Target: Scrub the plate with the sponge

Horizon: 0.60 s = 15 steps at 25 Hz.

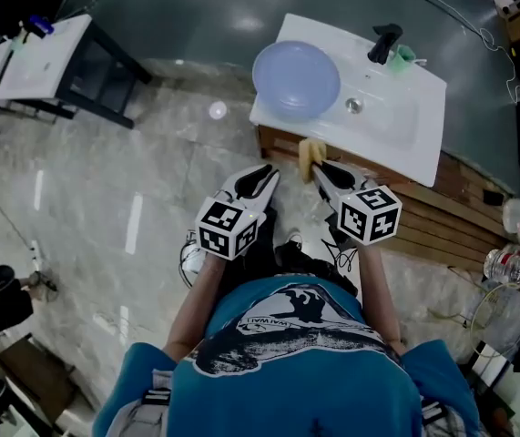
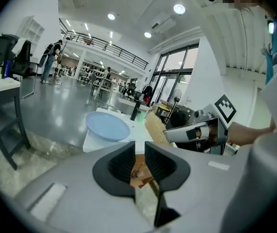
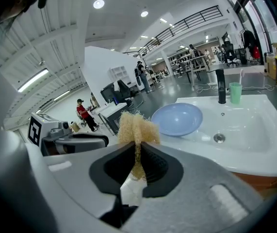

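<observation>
Plate (image 1: 296, 80), pale blue and round, sits on the left end of the white sink counter (image 1: 405, 148), well apart from both grippers. The tan, fibrous sponge (image 3: 137, 127) is partly hidden between pads. The right gripper (image 3: 137, 147) clamps it, while the left gripper (image 2: 139, 147) stands slightly parted and empty.

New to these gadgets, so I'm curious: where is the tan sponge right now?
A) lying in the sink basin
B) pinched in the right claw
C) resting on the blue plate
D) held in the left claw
B: the sponge is squeezed between the jaws of the right claw; the left claw holds nothing, and the plate lies empty beside the sink basin.
</observation>
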Each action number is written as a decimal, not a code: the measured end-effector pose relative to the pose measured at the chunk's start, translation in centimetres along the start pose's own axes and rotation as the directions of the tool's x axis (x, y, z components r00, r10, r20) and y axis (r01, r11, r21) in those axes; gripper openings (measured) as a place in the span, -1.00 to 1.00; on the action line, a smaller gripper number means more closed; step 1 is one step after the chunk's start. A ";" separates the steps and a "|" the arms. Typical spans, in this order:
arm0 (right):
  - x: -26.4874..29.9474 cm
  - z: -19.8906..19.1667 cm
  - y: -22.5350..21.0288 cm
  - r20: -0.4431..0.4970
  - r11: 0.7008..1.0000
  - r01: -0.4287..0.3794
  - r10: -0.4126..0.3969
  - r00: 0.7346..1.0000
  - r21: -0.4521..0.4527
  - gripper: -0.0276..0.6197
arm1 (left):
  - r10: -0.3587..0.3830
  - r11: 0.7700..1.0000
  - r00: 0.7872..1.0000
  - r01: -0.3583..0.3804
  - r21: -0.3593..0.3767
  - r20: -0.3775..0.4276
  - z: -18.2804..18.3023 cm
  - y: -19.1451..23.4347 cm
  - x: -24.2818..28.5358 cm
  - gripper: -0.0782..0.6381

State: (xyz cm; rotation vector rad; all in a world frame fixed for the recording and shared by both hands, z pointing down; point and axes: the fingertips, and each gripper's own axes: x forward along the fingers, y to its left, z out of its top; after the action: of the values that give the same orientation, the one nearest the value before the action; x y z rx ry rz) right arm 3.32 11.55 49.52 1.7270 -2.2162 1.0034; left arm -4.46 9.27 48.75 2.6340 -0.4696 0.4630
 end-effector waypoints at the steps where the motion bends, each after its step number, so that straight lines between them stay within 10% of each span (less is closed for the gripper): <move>1: -0.6 -0.5 0.1 0.002 1.000 -0.007 0.007 1.000 -0.002 -0.81 | 0.007 1.000 1.000 -0.007 0.002 0.003 -0.3 -0.7 -0.2 -0.58; 15: -7.9 -6.5 2.3 0.005 0.995 -0.089 0.089 0.996 -0.053 -0.82 | 0.069 0.997 0.997 -0.070 0.028 0.031 -3.9 -9.5 -3.4 -0.75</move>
State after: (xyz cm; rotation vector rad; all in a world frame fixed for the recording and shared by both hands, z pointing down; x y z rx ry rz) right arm 2.04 21.94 49.55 1.6254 -2.3214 0.9488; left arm -4.71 20.04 47.48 2.6622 -0.5699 0.4560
